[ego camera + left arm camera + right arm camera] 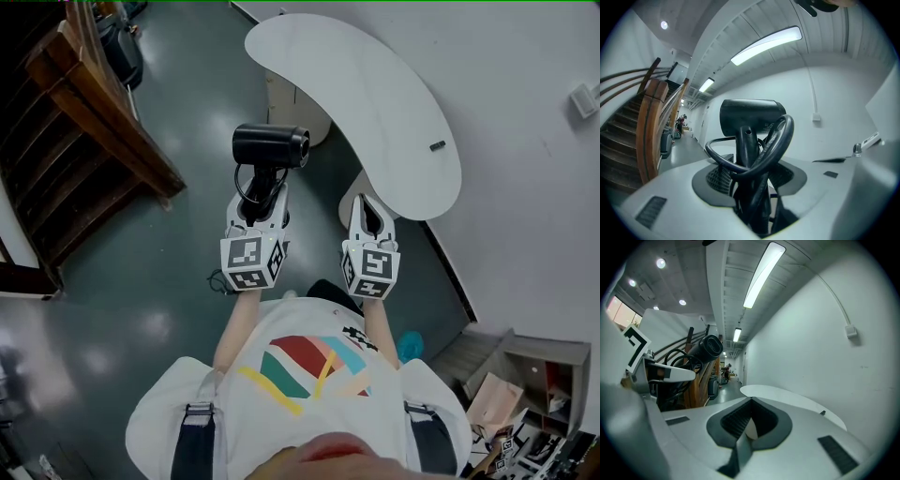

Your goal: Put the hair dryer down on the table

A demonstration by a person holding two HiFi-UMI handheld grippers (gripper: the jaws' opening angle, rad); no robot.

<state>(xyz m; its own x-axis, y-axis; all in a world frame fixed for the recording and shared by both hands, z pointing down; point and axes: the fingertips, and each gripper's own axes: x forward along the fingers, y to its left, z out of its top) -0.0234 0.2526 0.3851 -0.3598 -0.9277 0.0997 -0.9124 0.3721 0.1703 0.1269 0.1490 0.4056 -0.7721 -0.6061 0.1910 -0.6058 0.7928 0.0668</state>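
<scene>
A black hair dryer (270,145) is held in the air over the dark floor, short of the white curved table (375,94). My left gripper (262,194) is shut on its handle, barrel on top and pointing right. In the left gripper view the hair dryer (750,117) stands upright between the jaws, with its black cord (780,140) looped around the handle. My right gripper (367,201) hangs beside it to the right, near the table's front edge, shut and holding nothing. The right gripper view shows the right gripper (745,427) with the hair dryer (705,348) at its left and the table (787,397) ahead.
A small dark object (438,145) lies on the table near the wall. The table's pedestal (286,98) stands beneath its far end. A wooden staircase (84,141) rises on the left. Boxes and clutter (525,394) sit at the lower right. The white wall (525,187) runs along the right.
</scene>
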